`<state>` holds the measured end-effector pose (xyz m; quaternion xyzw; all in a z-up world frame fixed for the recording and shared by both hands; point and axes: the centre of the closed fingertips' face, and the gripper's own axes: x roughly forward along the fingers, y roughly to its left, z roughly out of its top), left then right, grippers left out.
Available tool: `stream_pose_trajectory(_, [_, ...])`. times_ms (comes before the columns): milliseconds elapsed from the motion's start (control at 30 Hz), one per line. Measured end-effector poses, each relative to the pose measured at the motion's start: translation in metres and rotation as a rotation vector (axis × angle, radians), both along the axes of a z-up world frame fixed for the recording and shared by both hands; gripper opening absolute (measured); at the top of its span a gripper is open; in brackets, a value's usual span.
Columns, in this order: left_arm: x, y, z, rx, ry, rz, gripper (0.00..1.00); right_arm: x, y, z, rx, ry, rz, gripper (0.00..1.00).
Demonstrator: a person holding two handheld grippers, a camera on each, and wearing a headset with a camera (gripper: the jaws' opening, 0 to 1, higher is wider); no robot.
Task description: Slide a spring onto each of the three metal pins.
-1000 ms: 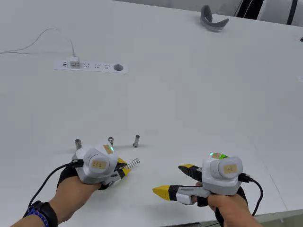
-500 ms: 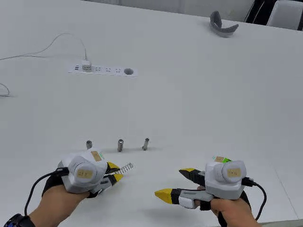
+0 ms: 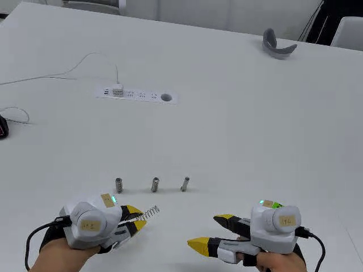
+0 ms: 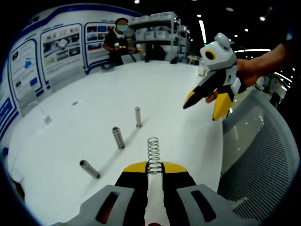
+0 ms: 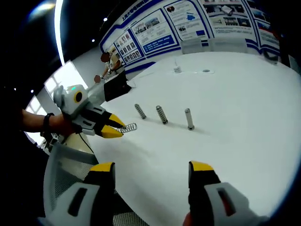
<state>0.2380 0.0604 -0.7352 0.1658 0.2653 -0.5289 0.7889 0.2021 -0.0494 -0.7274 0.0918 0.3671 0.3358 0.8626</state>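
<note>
Three short metal pins stand in a row on the white table. The left pin (image 3: 119, 185) and the middle pin (image 3: 155, 184) each carry a spring. The right pin (image 3: 185, 184) (image 4: 138, 117) is bare. My left gripper (image 3: 136, 219) (image 4: 149, 167) is shut on one end of a loose spring (image 3: 149, 213) (image 4: 153, 151), which sticks out forward, short of the pins. My right gripper (image 3: 207, 231) (image 5: 151, 169) hovers open and holds nothing, to the right of the pins and nearer the table's front edge.
A white power strip (image 3: 136, 94) with a plugged cable lies farther back on the table. A grey curved object (image 3: 278, 45) rests at the far right. A mesh chair (image 4: 263, 155) stands by the table's near edge. A person (image 4: 117, 40) stands far behind.
The head camera has tilted, so the whole scene sits lower and further right. My left gripper with the spring has drawn back and to the left from the pins. The right gripper stays open.
</note>
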Motion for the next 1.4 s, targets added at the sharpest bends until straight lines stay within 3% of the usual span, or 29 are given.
stream_pose_trajectory(200, [-0.002, 0.006, 0.01, -0.017, -0.016, 0.009, 0.1, 0.006, 0.018, 0.006, 0.055, -0.004, 0.025, 0.59])
stream_pose_trajectory(533, [-0.021, 0.003, 0.017, -0.029, -0.018, -0.015, 0.1, 0.015, 0.059, 0.022, 0.187, -0.001, 0.08, 0.45])
stream_pose_trajectory(800, [-0.028, -0.003, 0.026, -0.039, -0.033, -0.044, 0.1, 0.016, 0.084, 0.029, 0.284, 0.044, 0.103, 0.38])
stream_pose_trajectory(967, [-0.03, -0.007, 0.03, -0.046, -0.036, -0.058, 0.1, 0.016, 0.086, 0.035, 0.362, 0.072, 0.083, 0.31])
stream_pose_trajectory(1233, [-0.035, -0.018, 0.038, -0.06, -0.047, -0.086, 0.1, 0.014, 0.084, 0.037, 0.415, 0.102, 0.067, 0.26])
stream_pose_trajectory(1400, [-0.036, -0.023, 0.037, -0.059, -0.043, -0.101, 0.1, 0.014, 0.078, 0.037, 0.444, 0.12, 0.044, 0.23])
